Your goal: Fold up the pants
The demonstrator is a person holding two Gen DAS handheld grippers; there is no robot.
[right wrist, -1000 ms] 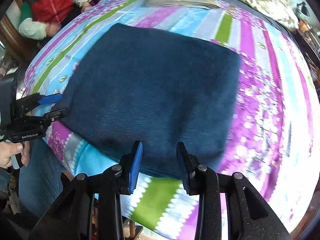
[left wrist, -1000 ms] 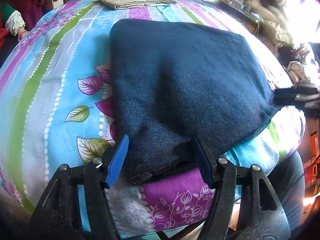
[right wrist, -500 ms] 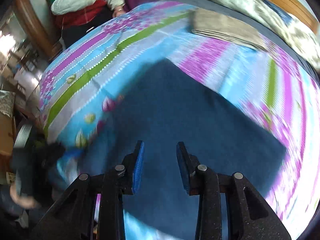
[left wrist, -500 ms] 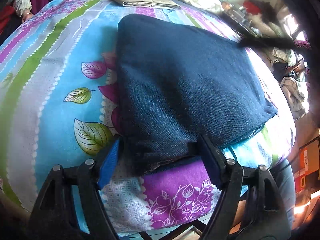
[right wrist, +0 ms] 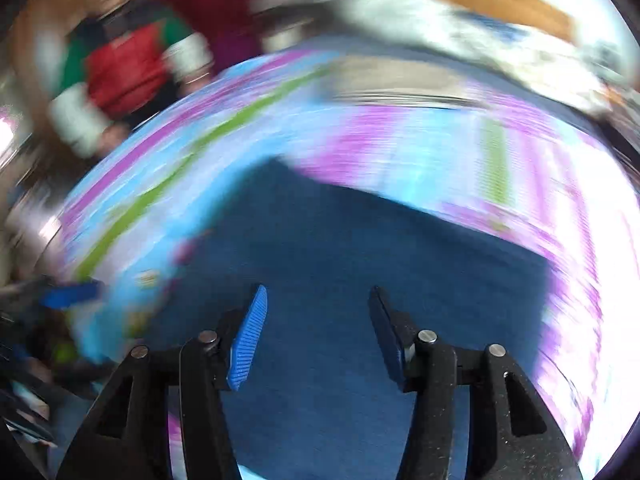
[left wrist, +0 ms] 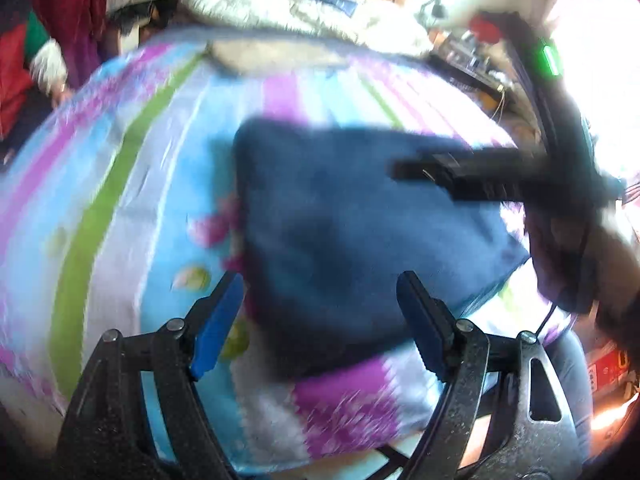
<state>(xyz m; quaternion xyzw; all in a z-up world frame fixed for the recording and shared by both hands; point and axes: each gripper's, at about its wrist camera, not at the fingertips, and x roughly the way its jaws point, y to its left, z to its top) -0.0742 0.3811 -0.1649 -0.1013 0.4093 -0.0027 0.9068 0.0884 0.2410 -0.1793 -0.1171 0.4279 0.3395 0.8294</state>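
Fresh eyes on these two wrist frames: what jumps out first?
The dark blue folded pants lie as a flat block mid-bed on the loud striped, floral bedsheet. Both views are motion-blurred. The left gripper hangs open over the pants' near edge, and the right gripper is open above the denim. A tan folded garment sits at the bed's far end.

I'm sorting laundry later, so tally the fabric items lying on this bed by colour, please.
Dark blue: 1, the folded pants
Beige: 1, a folded cloth near the far end of the striped bedsheet
White: 1, a rumpled quilt beyond it
Total: 3
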